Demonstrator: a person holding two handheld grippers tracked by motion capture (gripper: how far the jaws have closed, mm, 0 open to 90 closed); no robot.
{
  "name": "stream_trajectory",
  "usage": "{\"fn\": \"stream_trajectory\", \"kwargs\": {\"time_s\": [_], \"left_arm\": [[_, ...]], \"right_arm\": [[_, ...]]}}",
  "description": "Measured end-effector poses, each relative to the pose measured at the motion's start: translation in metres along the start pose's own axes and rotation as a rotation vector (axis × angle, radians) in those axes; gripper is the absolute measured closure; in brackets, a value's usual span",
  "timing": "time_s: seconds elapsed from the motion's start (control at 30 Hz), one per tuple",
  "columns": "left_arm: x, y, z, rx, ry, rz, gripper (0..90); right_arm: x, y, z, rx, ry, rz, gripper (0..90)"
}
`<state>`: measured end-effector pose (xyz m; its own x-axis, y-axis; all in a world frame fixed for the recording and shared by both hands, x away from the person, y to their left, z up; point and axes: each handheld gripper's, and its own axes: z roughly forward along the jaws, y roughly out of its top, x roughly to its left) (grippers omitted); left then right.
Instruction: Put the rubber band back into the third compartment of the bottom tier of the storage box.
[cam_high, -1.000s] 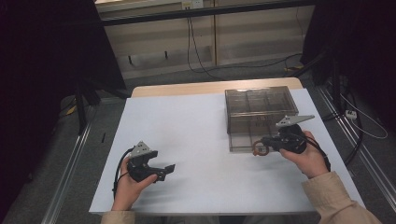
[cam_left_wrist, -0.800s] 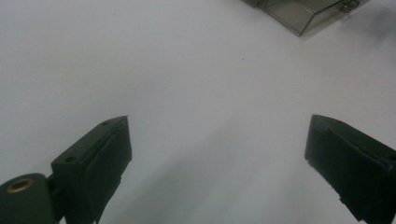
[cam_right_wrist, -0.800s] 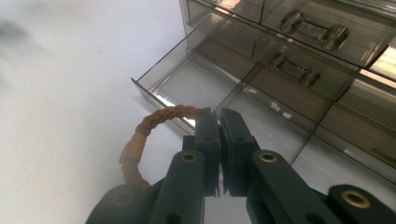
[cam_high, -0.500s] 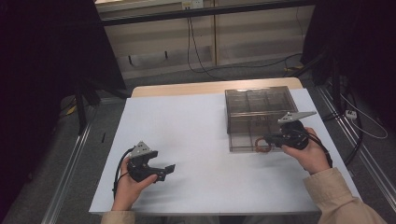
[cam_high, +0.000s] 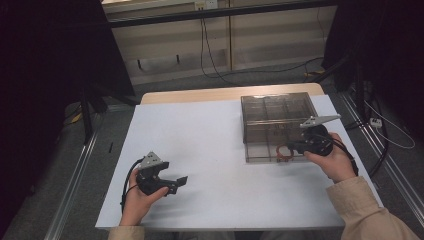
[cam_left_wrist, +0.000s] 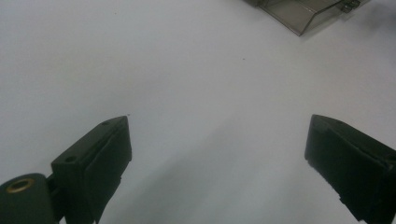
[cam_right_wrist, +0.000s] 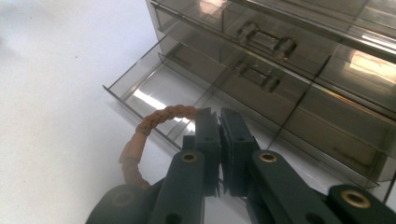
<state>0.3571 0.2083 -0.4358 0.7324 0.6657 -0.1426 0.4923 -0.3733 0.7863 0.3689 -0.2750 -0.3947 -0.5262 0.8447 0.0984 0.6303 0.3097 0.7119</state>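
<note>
Nearest the person, the left gripper (cam_high: 181, 180) rests over the bare white table sheet (cam_high: 210, 150), its jaws spread wide with nothing between them. Farther out on the right, the right gripper (cam_right_wrist: 220, 122) pinches a braided orange-brown cord ring (cam_right_wrist: 140, 135), jaws pressed together on it, just above the pulled-out bottom drawer (cam_right_wrist: 149, 88) of the smoky transparent plastic drawer cabinet (cam_high: 277, 117).

White table (cam_high: 220, 150), floor cables (cam_high: 215, 60)
</note>
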Motion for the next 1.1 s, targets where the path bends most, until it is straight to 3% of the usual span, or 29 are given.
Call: {"fn": "stream_trajectory", "kwargs": {"time_s": [1.1], "left_arm": [[-0.001,0.000,0.001,0.007,0.003,0.003,7.4]], "right_arm": [[-0.021,0.001,-0.004,0.009,-0.059,0.022,87.6]]}}
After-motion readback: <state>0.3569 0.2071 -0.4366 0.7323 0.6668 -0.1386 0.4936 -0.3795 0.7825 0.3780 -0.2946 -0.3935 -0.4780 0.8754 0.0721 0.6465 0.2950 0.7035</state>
